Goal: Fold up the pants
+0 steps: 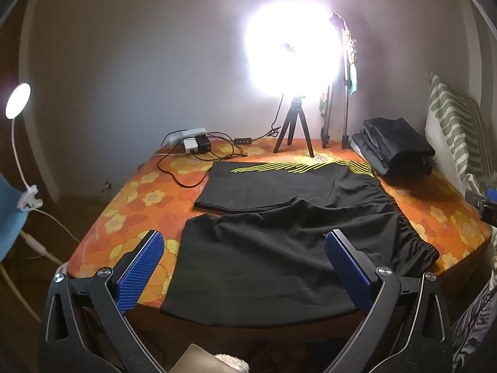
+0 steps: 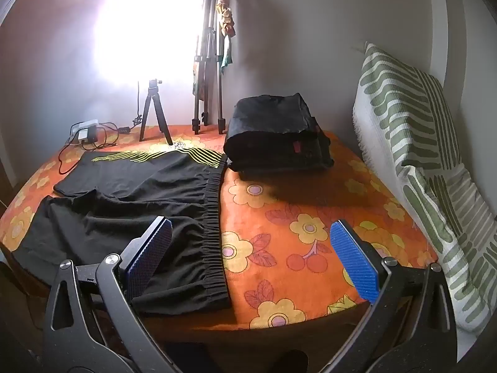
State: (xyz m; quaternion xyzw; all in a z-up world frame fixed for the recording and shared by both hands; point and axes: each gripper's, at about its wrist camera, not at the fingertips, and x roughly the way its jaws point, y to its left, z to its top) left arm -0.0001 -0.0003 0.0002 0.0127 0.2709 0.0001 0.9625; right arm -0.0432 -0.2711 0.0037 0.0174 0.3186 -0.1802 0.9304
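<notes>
A pair of black pants (image 1: 279,217) lies spread flat on a bed (image 2: 310,211) covered with an orange flower-print sheet. The legs point toward the left side of the bed, and the gathered elastic waistband (image 2: 214,217) runs down the middle; thin yellow lines mark the far leg. The near leg hangs a little over the bed's front edge.

Behind the waistband, close to it, sits a stack of folded dark clothes (image 2: 276,133). A small black tripod (image 1: 293,127) stands on the sheet at the far edge under a very bright lamp (image 1: 292,49) whose glare washes out its own shape and the wall around it. Beside it lean taller folded tripod legs (image 2: 208,77). A white power strip with adapters and loose black cables (image 1: 192,146) lies at the far left corner. A green-and-white patterned cushion (image 2: 419,155) stands upright along the right side. A clip-on round lamp (image 1: 18,102) is fixed to a blue chair, which is cut off at the frame edge.

The left claw (image 1: 245,251) hangs wide over the near leg, its blue ribbed pads holding nothing. The right claw (image 2: 251,242) is also spread wide and empty, one pad over the waistband, the other over bare sheet.
</notes>
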